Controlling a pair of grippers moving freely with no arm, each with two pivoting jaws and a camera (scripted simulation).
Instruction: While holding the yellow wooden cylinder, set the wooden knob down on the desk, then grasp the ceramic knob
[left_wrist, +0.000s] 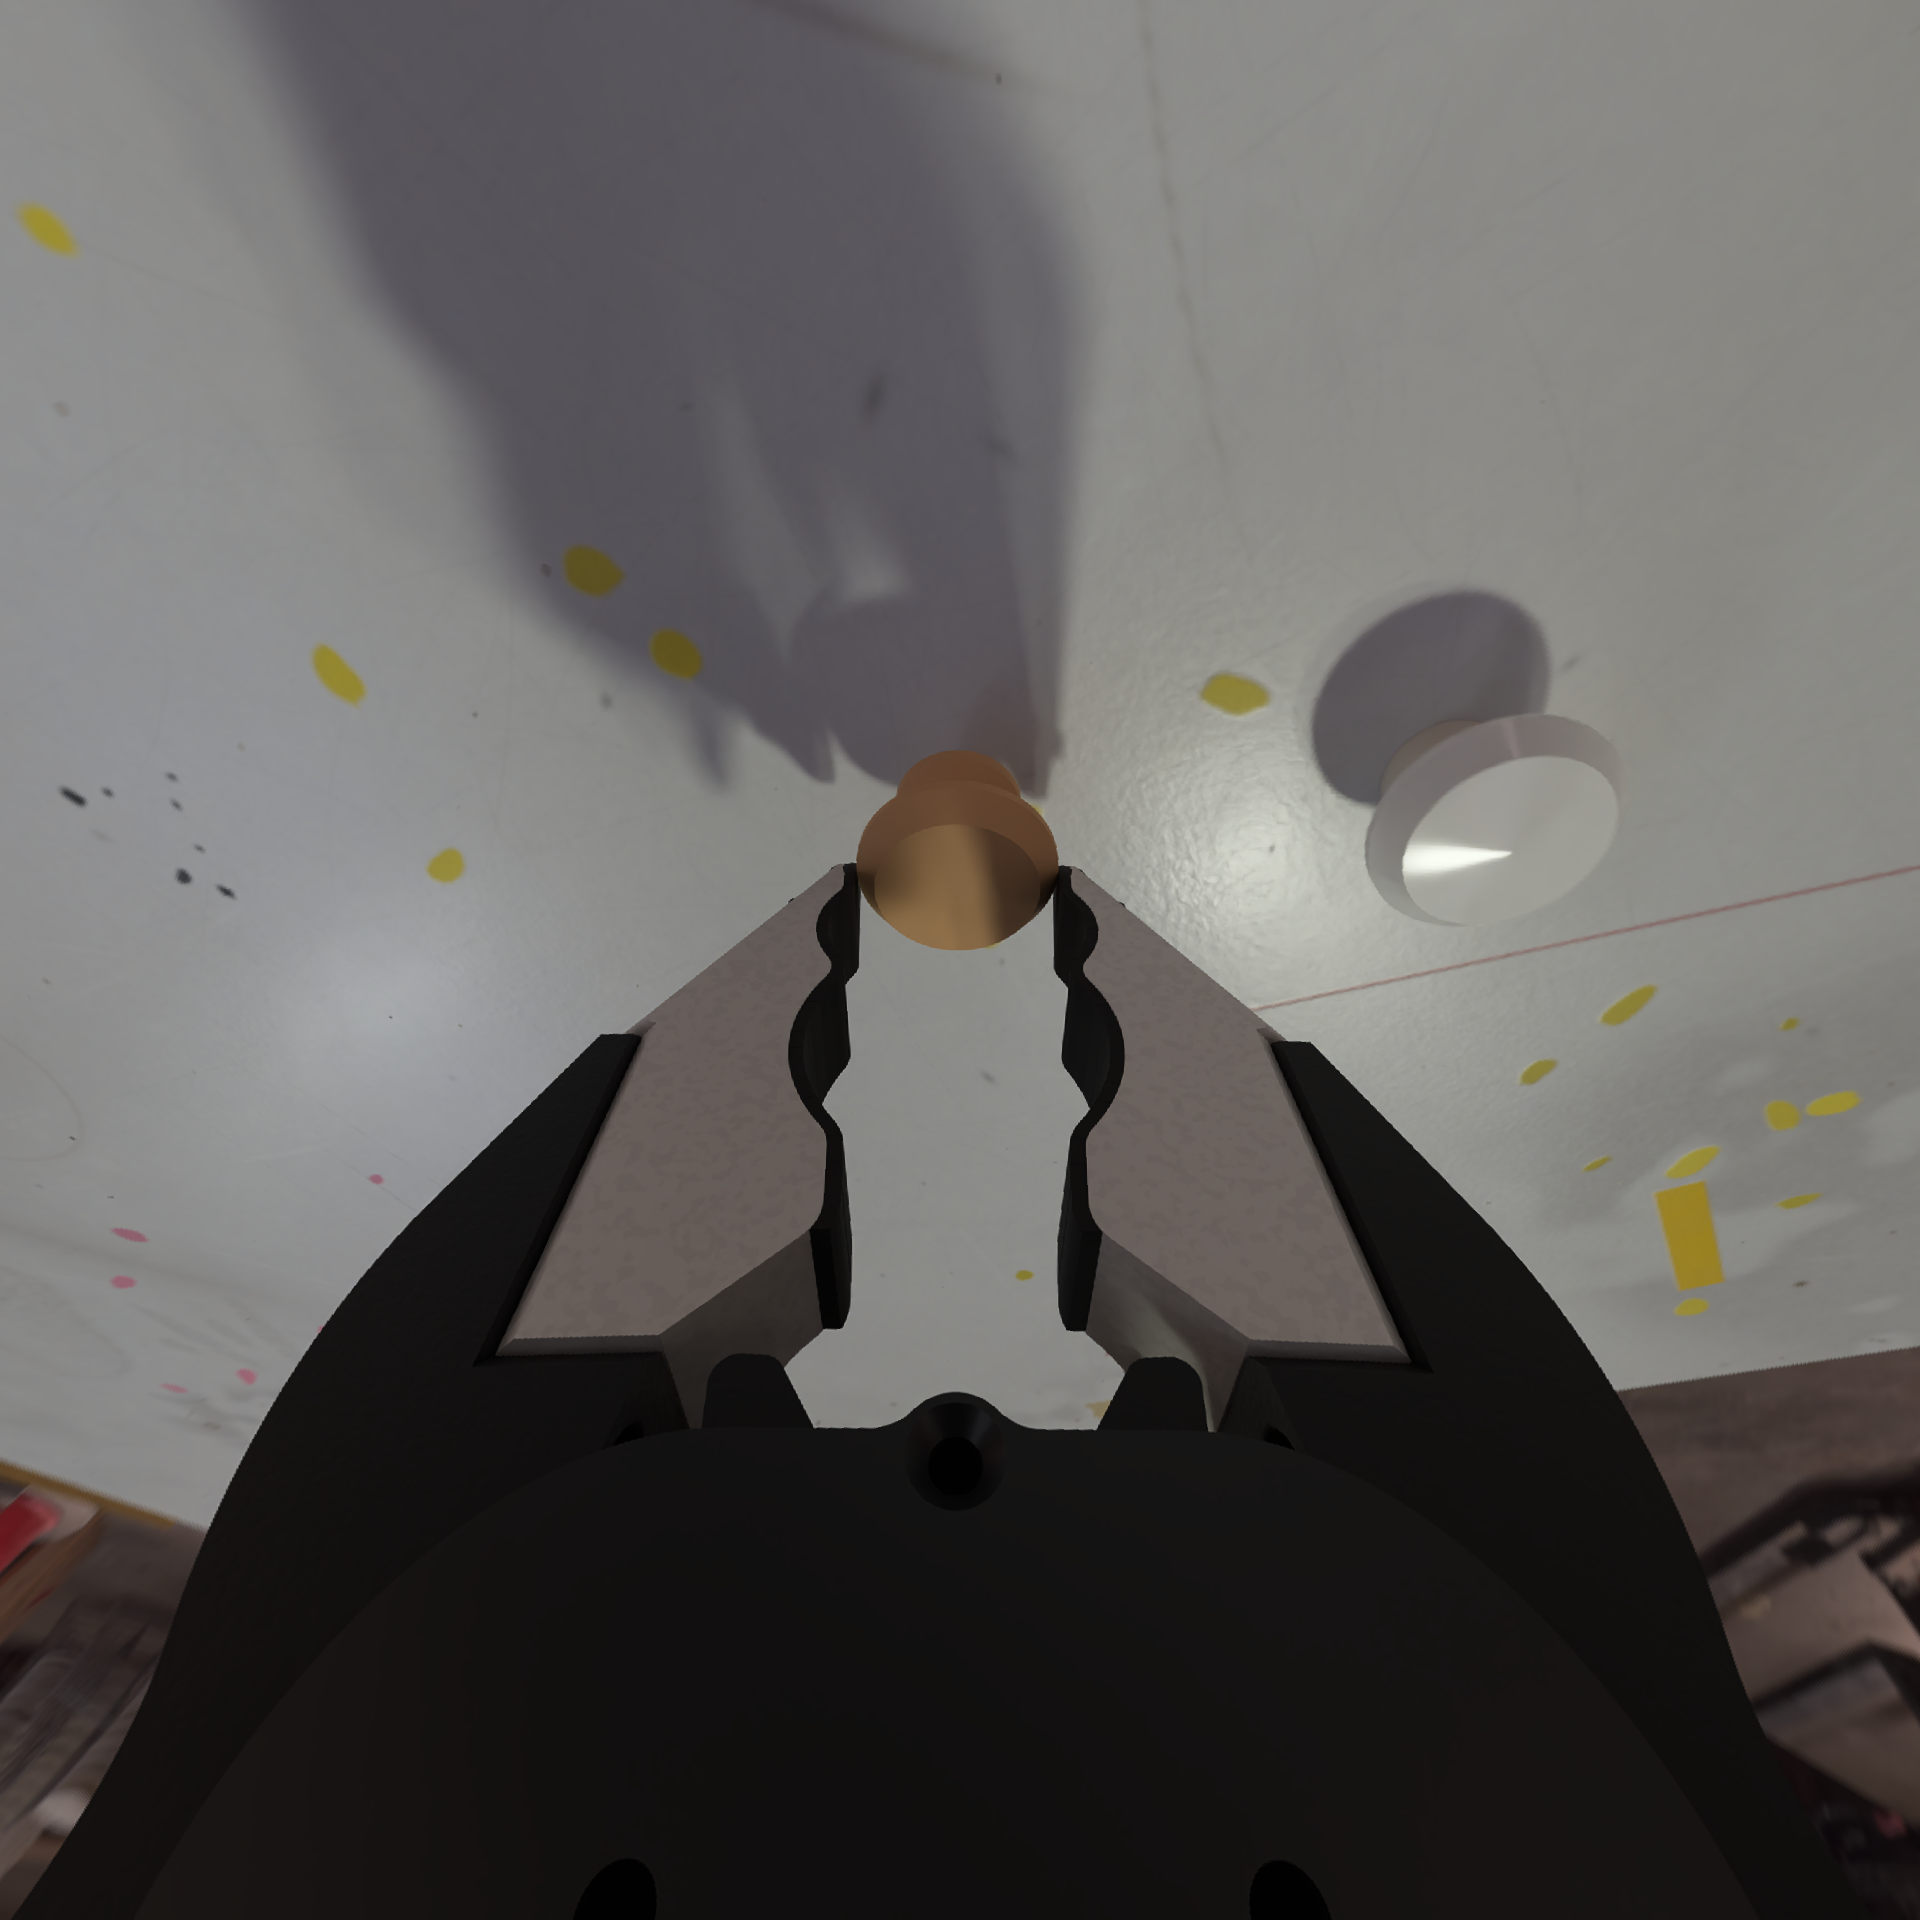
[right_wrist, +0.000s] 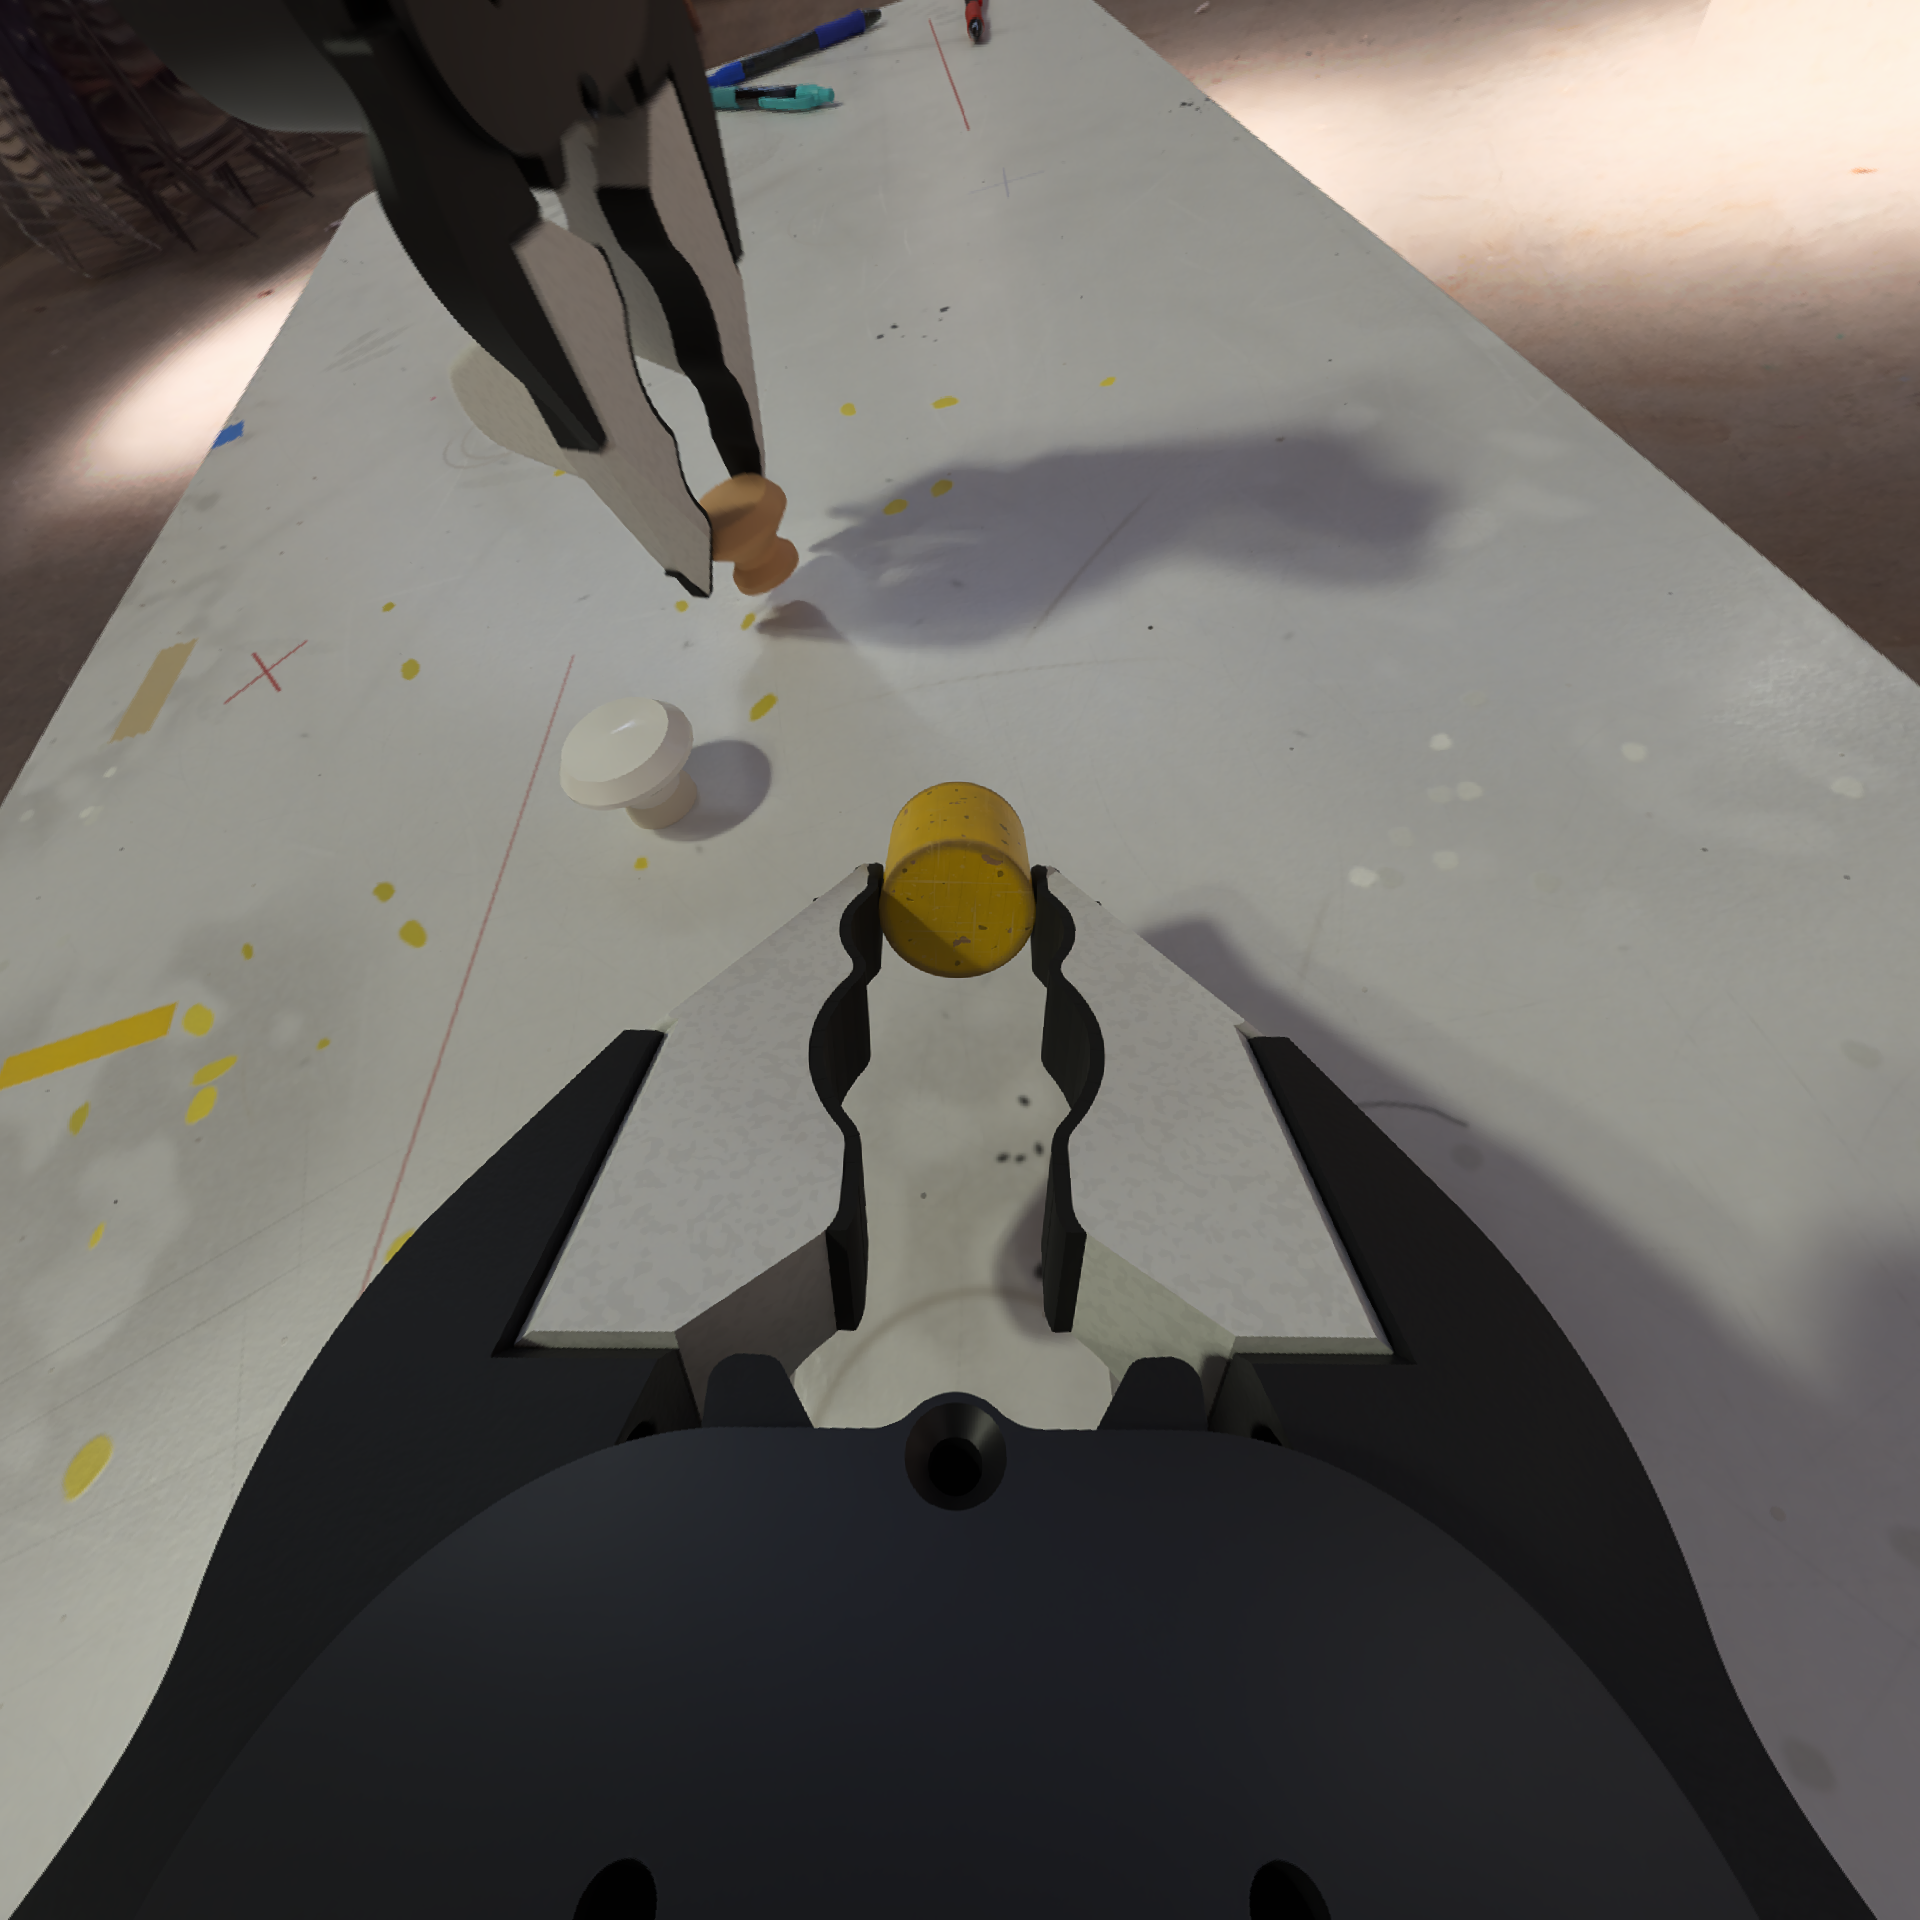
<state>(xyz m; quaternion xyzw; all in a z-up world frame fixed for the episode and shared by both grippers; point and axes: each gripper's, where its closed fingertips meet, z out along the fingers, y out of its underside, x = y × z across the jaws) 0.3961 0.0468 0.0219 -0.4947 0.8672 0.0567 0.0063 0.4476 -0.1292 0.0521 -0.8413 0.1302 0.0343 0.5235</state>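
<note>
My left gripper (left_wrist: 957, 883) is shut on the tan wooden knob (left_wrist: 956, 868) and holds it a little above the white desk (left_wrist: 312, 987). The white ceramic knob (left_wrist: 1496, 821) stands on the desk to its right. In the right wrist view the left gripper (right_wrist: 732, 540) comes down from the upper left with the wooden knob (right_wrist: 750, 532) at its tips, just above the desk (right_wrist: 1351, 779). The ceramic knob (right_wrist: 627, 761) stands on its stem nearer to me, left of centre. My right gripper (right_wrist: 956, 883) is shut on the yellow wooden cylinder (right_wrist: 956, 883), held above the desk.
The desk is speckled with yellow paint spots and strips of yellow tape (right_wrist: 88, 1042). Several pens (right_wrist: 774, 97) lie at the far end. The desk's right edge (right_wrist: 1558, 343) drops to a brown floor. Dark clutter lies beyond the far left corner.
</note>
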